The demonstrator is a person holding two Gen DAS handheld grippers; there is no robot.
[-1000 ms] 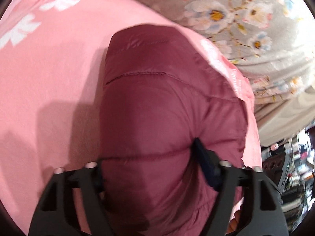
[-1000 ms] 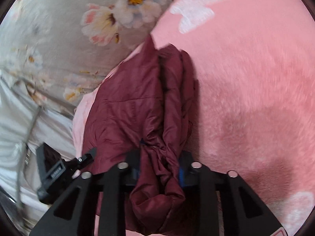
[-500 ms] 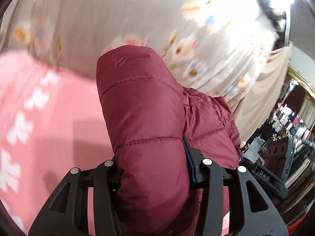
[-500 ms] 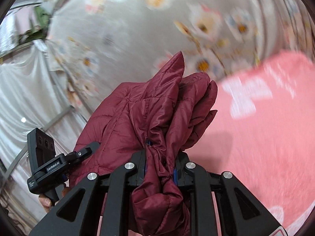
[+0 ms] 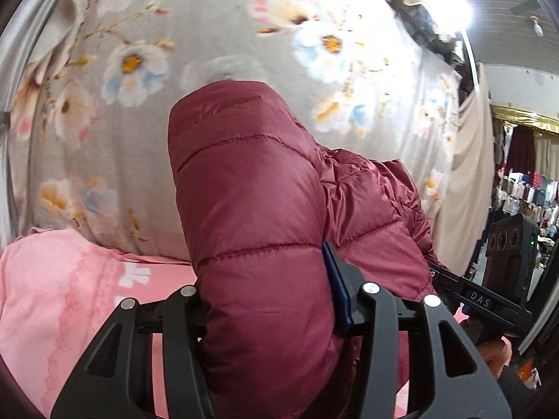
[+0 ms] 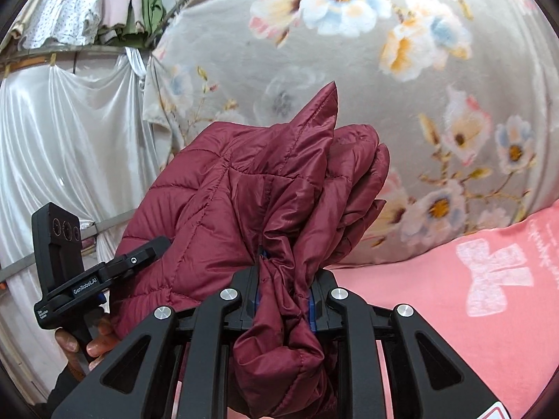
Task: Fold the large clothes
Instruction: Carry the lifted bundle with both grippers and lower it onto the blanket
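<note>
A maroon quilted puffer jacket is held up in the air above the pink blanket. My left gripper is shut on a thick puffy fold of it, and the fabric bulges up past the blue pads. In the right wrist view my right gripper is shut on a bunched, thinner edge of the same jacket, which spreads left toward the other gripper's body, held by a hand. Both grippers point roughly level. The jacket's lower part is hidden below the fingers.
A grey floral sheet hangs as a backdrop behind the bed. The pink blanket with white bow prints lies below. A white satin curtain and hanging clothes are at left; a beige cloth and shop racks at right.
Both grippers have risen and tilted up with the jacket, lifting it off the pink blanket. The left jaws have narrowed on the puffy fold. The views now face the floral sheet.
</note>
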